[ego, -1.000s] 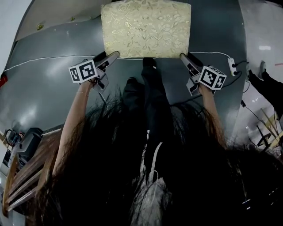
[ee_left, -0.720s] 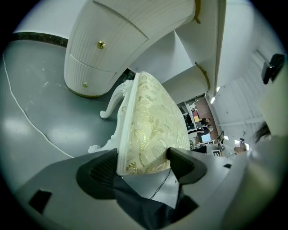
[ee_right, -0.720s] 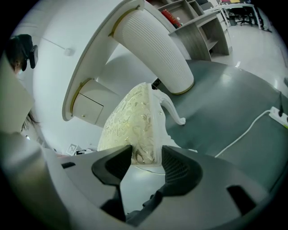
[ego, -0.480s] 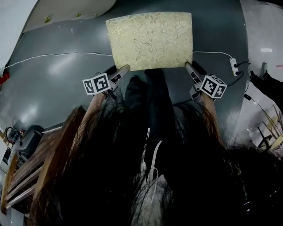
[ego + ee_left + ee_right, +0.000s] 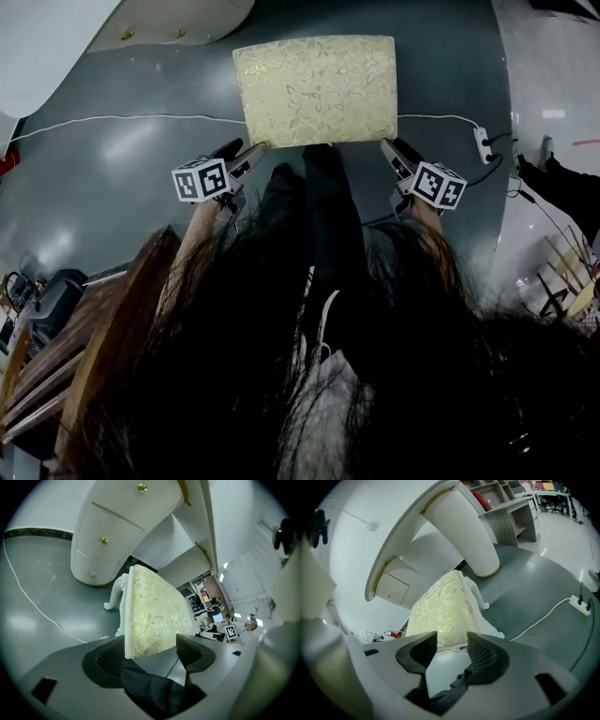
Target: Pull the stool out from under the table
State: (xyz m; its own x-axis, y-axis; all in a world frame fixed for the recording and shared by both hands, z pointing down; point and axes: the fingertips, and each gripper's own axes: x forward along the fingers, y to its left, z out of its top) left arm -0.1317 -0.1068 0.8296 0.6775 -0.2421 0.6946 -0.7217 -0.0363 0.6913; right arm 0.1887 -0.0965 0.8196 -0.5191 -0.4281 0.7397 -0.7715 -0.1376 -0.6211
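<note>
Gold-patterned cream fabric covers the seat of the stool (image 5: 317,89), which in the head view stands on the grey floor (image 5: 112,187) just in front of the white table (image 5: 178,19), with its whole top showing. The left gripper (image 5: 255,150) meets the seat's near left corner and the right gripper (image 5: 386,147) its near right corner, and the person's dark legs (image 5: 323,202) stand between the 2. A white cable (image 5: 112,118) runs across the floor behind the stool to a power strip (image 5: 484,143) at the right. In the left gripper view, the left gripper (image 5: 151,641) has its 2 jaws set wide with the seat corner of the stool (image 5: 154,616) filling the gap, both pads lying against the cushion, so it grips the seat. A carved white leg (image 5: 115,595) curls out under the seat, and the table's ribbed drawer unit (image 5: 112,531) with 3 brass knobs stands behind it. In the right gripper view, the right gripper (image 5: 452,639) likewise straddles the edge of the stool (image 5: 445,606). Its jaws have just closed a little on the cushion and hold it between their tips. The table's ribbed white column (image 5: 464,531) rises behind the stool, and the cable (image 5: 543,616) leads to the power strip (image 5: 581,606).
</note>
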